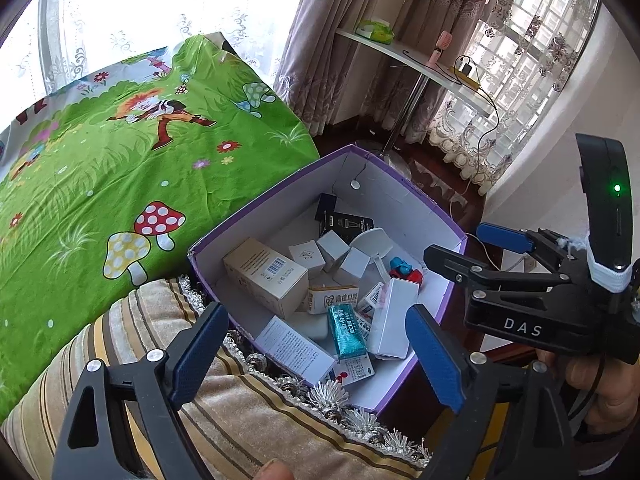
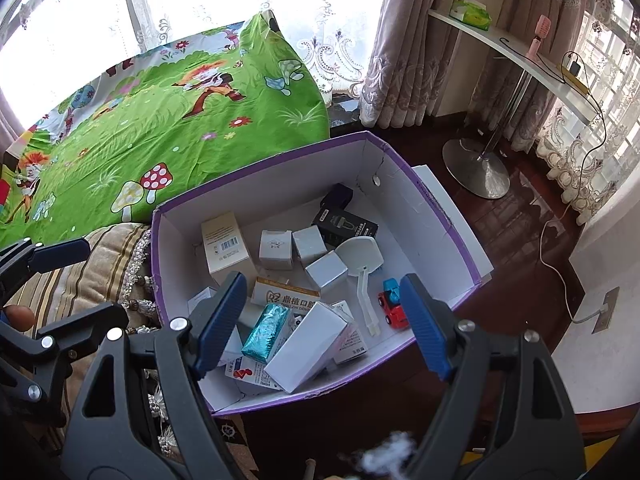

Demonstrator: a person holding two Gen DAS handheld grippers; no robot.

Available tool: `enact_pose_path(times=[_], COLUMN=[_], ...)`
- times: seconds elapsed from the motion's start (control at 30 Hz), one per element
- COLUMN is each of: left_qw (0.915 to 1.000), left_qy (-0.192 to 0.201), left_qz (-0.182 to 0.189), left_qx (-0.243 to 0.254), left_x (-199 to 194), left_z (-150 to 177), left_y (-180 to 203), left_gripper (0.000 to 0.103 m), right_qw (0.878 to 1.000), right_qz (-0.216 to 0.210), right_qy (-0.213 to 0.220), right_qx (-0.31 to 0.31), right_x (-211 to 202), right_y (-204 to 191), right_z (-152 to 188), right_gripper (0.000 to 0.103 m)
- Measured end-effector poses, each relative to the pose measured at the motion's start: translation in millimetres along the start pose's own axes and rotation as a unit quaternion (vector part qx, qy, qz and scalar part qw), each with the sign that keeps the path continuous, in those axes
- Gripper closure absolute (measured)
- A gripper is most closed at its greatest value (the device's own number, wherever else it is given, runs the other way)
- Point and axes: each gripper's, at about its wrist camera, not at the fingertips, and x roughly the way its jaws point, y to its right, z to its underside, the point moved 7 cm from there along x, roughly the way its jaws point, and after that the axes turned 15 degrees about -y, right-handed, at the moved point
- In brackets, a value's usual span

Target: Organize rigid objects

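A purple cardboard box [image 1: 272, 196] [image 2: 260, 164] with a white inside holds several small cartons, a teal foil packet [image 1: 346, 330] [image 2: 266, 332], a red and blue toy car [image 1: 404, 272] [image 2: 394, 306], a white plastic scoop [image 1: 374, 242] [image 2: 358, 254] and a black carton [image 1: 346, 226] [image 2: 346, 226]. My left gripper [image 1: 316, 312] hangs above the box's near corner, open, with nothing between its blue pads. My right gripper [image 2: 323, 280] hovers over the box's near side, open as well and holding nothing. Each gripper also appears at the other view's edge: the right gripper [image 1: 472, 246] and the left gripper [image 2: 76, 284].
The box rests against a striped, fringed cushion [image 1: 240, 412] beside a bed with a green cartoon sheet [image 1: 120, 168]. Behind stand curtains and a white side table [image 2: 520, 56] on a metal foot. A white cable [image 2: 556, 264] trails over the dark wooden floor. A hand [image 1: 600, 392] grips the right tool.
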Motion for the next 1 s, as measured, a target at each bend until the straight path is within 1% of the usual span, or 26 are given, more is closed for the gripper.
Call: enact_pose_path(times=[0.03, 0.1, 0.4, 0.57, 0.7, 0.8, 0.83, 0.9, 1.0], left_qw=[1.0000, 0.9999, 1.0000, 1.0000, 0.9999, 0.9998, 0.9996, 0.9993, 0.9992], left_qy=[0.002, 0.004, 0.002, 0.001, -0.001, 0.015, 0.020, 0.022, 0.021], left_qz=[-0.005, -0.009, -0.006, -0.007, -0.006, 0.000, -0.005, -0.010, -0.007], left_qx=[0.000, 0.002, 0.003, 0.006, 0.008, 0.015, 0.019, 0.028, 0.035], left_x=[0, -1, 0, -1, 0, -3, -5, -6, -6], left_z=[0, 0, 0, 0, 0, 1, 0, 0, 0], left_y=[0, 1, 2, 1, 3, 6, 7, 10, 13], left_gripper=[0.007, 0.005, 0.004, 0.001, 0.001, 0.000, 0.000, 0.000, 0.000], right_qw=[1.000, 1.000, 1.000, 1.000, 1.000, 1.000, 1.000, 1.000, 1.000], right_qz=[0.000, -0.001, -0.001, -0.002, -0.002, -0.002, -0.002, -0.002, -0.002], right_qy=[0.000, -0.001, -0.005, -0.007, -0.008, -0.008, -0.008, -0.009, -0.008], right_qx=[0.000, 0.001, 0.005, 0.004, 0.005, 0.006, 0.007, 0.008, 0.009], right_x=[0, -1, 0, 1, 1, 2, 2, 2, 2], right_y=[0, 2, 6, 7, 7, 7, 8, 8, 8], right_z=[1, 3, 5, 6, 6, 6, 6, 6, 6], right_gripper=[0.022, 0.022, 0.022, 0.022, 0.022, 0.022, 0.022, 0.022, 0.022])
